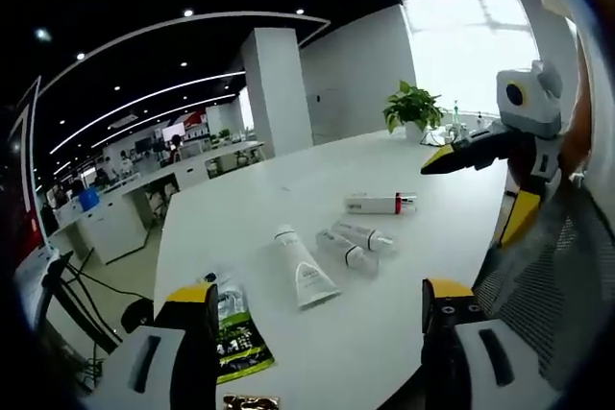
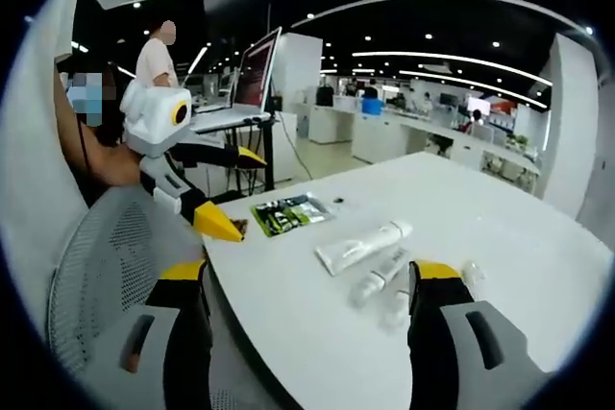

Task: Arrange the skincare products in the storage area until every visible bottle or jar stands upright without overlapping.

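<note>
Several skincare tubes lie flat on the white table [image 1: 288,199]. A large white tube [image 1: 306,271] lies nearest, with two small tubes [image 1: 365,235] [image 1: 344,252] beside it and a white tube with a red band [image 1: 380,204] farther off. My left gripper [image 1: 317,309] hovers open over the near table edge, holding nothing. My right gripper [image 1: 476,194] reaches in from the right, open and holding nothing. From the right gripper view, the large tube [image 2: 360,245] and small tubes [image 2: 380,280] lie just past the open right gripper [image 2: 309,285]. The left gripper [image 2: 245,194] hangs open at the table's corner.
A green sachet [image 1: 235,338] [image 2: 288,211] and a gold packet [image 1: 250,400] lie near the table edge. A grey mesh chair [image 2: 106,266] [image 1: 548,285] stands close to the table. A potted plant [image 1: 413,108] sits at the far end. A laptop stand [image 2: 250,79] and a person [image 2: 154,55] are behind.
</note>
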Demonstrator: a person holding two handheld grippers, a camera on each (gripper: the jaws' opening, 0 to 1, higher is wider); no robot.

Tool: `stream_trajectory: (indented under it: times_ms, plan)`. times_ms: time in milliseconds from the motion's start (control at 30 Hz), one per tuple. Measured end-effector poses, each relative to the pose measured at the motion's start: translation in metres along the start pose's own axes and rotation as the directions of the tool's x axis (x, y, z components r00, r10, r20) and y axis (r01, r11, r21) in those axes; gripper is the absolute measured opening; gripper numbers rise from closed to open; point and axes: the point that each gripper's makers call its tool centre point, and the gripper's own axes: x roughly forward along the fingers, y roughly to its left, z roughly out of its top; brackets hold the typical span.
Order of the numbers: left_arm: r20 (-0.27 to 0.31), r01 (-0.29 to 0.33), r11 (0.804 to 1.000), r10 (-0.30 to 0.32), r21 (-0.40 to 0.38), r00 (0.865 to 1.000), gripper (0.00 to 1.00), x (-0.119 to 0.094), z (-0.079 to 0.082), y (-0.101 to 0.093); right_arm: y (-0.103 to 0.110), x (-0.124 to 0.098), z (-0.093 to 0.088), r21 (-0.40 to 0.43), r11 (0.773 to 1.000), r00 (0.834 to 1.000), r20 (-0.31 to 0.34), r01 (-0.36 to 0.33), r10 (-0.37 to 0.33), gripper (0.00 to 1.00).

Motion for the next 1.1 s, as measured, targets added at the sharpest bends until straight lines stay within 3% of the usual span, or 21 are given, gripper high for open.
stream_trajectory:
  times_ms: [267,800,1100]
  plan:
    - [0.02,-0.003,1.0,0.004,-0.015,1.0,0.89,-0.001,0.004,0.002,-0.002,-0.001,-0.001,0.0,1.0,1.0,-0.004,0.011,-0.011,0.82]
    - [0.003,0.007,1.0,-0.007,-0.02,1.0,0.87,-0.001,0.001,-0.001,0.007,0.002,-0.002,-0.01,1.0,1.0,-0.013,-0.022,0.022,0.81]
    - [-0.003,0.006,1.0,-0.006,-0.029,1.0,0.85,-0.001,-0.001,0.0,0.004,0.002,-0.004,-0.005,1.0,1.0,-0.024,-0.004,0.004,0.8]
